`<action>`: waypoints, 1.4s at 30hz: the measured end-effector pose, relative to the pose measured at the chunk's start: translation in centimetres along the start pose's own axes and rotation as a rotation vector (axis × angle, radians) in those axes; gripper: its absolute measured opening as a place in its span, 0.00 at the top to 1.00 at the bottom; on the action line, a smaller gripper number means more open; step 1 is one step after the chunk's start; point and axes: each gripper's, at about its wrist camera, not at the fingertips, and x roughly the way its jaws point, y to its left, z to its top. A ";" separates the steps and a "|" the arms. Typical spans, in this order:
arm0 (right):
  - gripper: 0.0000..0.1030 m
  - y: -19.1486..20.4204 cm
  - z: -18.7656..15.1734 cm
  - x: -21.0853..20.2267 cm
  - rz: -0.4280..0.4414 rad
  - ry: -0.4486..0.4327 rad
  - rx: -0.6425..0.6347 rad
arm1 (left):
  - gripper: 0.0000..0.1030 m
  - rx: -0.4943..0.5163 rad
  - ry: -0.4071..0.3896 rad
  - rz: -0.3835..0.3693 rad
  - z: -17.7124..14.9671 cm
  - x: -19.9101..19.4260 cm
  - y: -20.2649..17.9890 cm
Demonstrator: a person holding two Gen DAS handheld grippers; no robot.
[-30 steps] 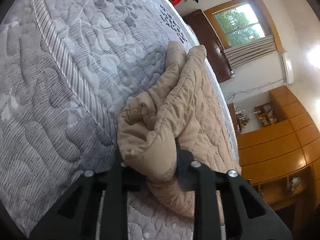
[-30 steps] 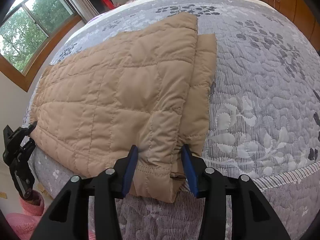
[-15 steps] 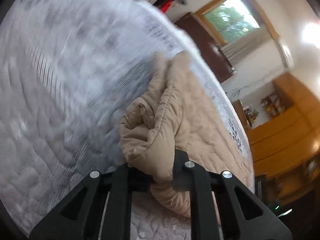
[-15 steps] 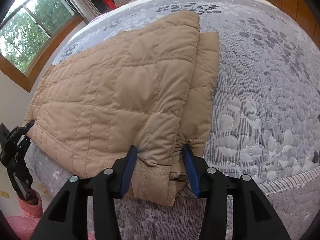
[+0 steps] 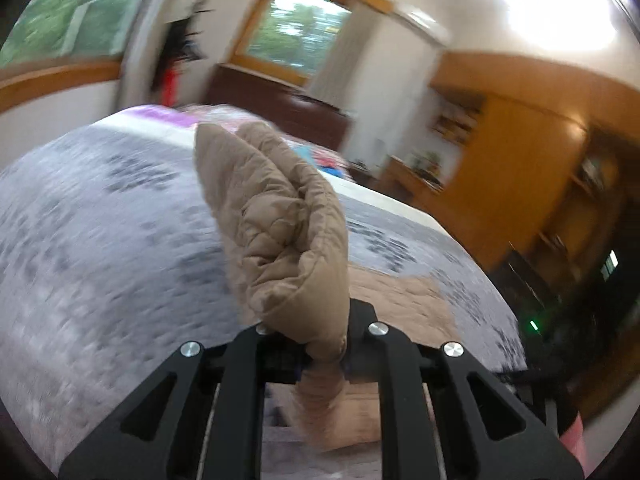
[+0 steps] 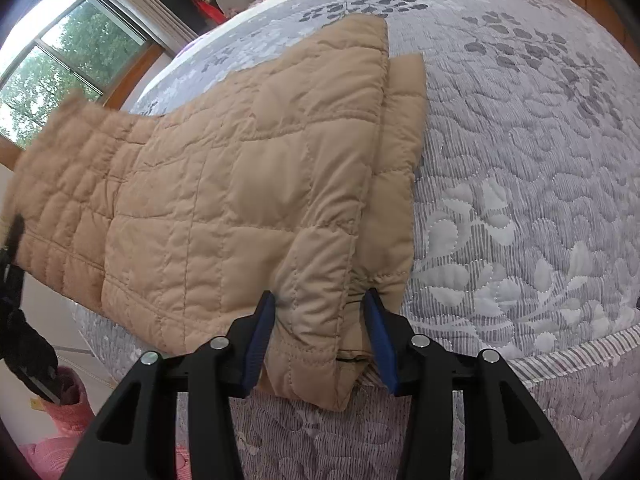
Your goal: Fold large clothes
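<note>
Place: on a bed with a grey quilted cover, a tan quilted jacket lies partly folded near the bed's near edge.
Left gripper: clamped on a bunched end of the jacket, lifted clear of the cover (the view is motion-blurred).
Right gripper: blue pads pinch the thick near corner at the bed's edge.
Key relation: the jacket's long axis runs leftward from the right gripper; the raised end sits nearer the left gripper, so the fold would likely travel toward the pinned corner.
</note>
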 end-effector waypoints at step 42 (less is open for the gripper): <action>0.43 4.4 2.5 -6.4 -0.104 -0.125 -0.058 | 0.57 0.113 0.407 -0.309 -4.1 6.8 -4.0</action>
